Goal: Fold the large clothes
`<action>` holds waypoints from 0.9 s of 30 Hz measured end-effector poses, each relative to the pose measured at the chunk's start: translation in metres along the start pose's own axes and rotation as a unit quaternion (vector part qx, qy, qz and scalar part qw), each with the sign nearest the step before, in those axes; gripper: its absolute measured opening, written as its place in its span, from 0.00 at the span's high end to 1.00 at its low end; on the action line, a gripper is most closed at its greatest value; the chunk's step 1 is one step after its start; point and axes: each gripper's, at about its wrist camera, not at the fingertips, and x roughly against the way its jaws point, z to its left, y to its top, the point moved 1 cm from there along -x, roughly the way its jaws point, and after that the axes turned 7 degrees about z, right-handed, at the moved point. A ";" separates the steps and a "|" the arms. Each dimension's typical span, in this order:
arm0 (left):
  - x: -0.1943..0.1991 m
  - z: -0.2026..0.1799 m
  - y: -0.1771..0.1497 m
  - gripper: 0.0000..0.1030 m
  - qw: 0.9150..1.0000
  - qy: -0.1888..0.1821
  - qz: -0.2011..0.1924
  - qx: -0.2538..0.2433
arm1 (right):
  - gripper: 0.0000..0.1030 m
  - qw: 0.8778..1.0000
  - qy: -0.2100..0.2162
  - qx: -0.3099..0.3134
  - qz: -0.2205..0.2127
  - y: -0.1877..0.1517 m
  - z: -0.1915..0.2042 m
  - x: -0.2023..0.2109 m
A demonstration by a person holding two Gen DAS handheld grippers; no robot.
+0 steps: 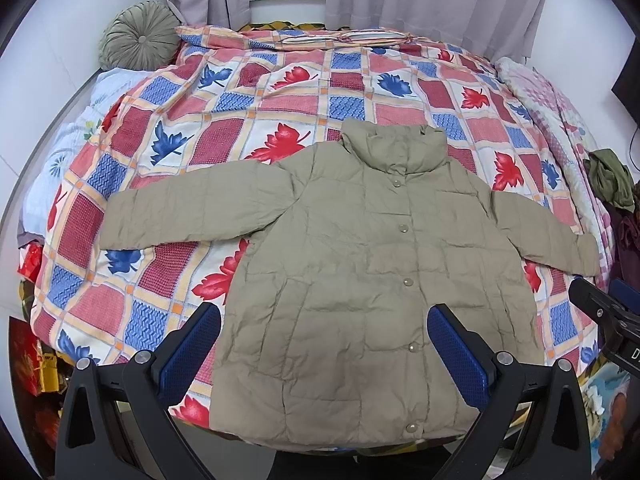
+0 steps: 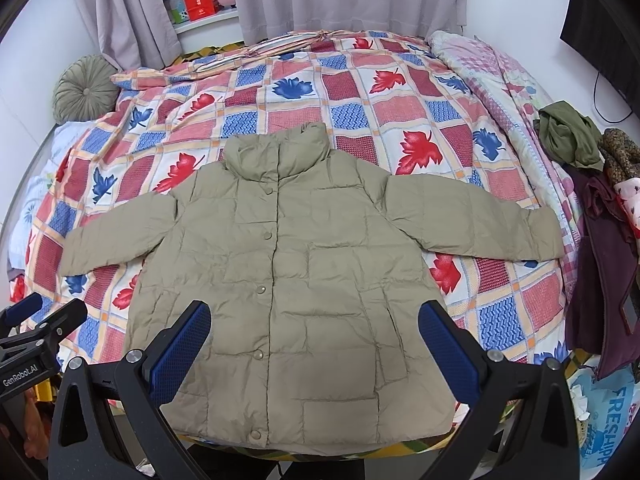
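Two black grippers with blue textured pads are being held above the near edge of the bed, both with jaws spread wide and nothing between them. The left gripper (image 1: 324,344) is being shown at the bottom of its own frame, and the right gripper (image 2: 314,340) likewise in its view.

Directly ahead of both sets of jaws, the khaki quilted puffer jacket with snap buttons (image 1: 360,264) is lying flat and face up, buttoned closed, with its hem nearest the grippers at the lower centre and its stand collar pointing away toward the upper centre. Its long axis is thus running straight away from the jaws, while the sleeves are being spread out sideways to frame left and frame right. The left sleeve's cuff is judged nearer the left gripper, the right cuff nearer the right gripper, so a sleeve fold inward seems the likely next move.

Beneath the jacket, the patchwork leaf-print bedspread (image 1: 280,92) is being seen stretching to the upper frame.

At the right edge of the right wrist view, a heap of dark crumpled clothes (image 2: 600,240) is being shown more fully; in the left wrist view, only a fragment is visible. A round grey-green pleated cushion (image 1: 138,40) is lying farthest off, at upper left.
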 end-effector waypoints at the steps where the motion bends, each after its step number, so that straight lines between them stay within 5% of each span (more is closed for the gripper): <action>1: -0.001 0.001 0.000 0.00 1.000 0.000 0.001 0.001 | 0.00 1.000 0.000 0.001 0.000 0.001 0.000 0.001; 10: -0.028 0.055 -0.004 0.00 0.999 -0.002 0.025 0.042 | 0.00 1.000 0.016 0.006 0.015 0.007 0.015 -0.014; 19: -0.094 0.157 -0.013 0.00 0.990 -0.015 0.073 0.123 | 0.00 0.996 0.069 0.019 0.049 0.005 0.085 -0.063; 23: -0.133 0.205 -0.009 0.00 0.980 -0.064 0.073 0.176 | 0.00 0.995 0.082 0.040 0.044 0.003 0.117 -0.084; 27: -0.182 0.243 0.002 0.00 0.961 -0.139 0.056 0.231 | 0.00 0.987 0.102 0.050 0.110 0.000 0.148 -0.125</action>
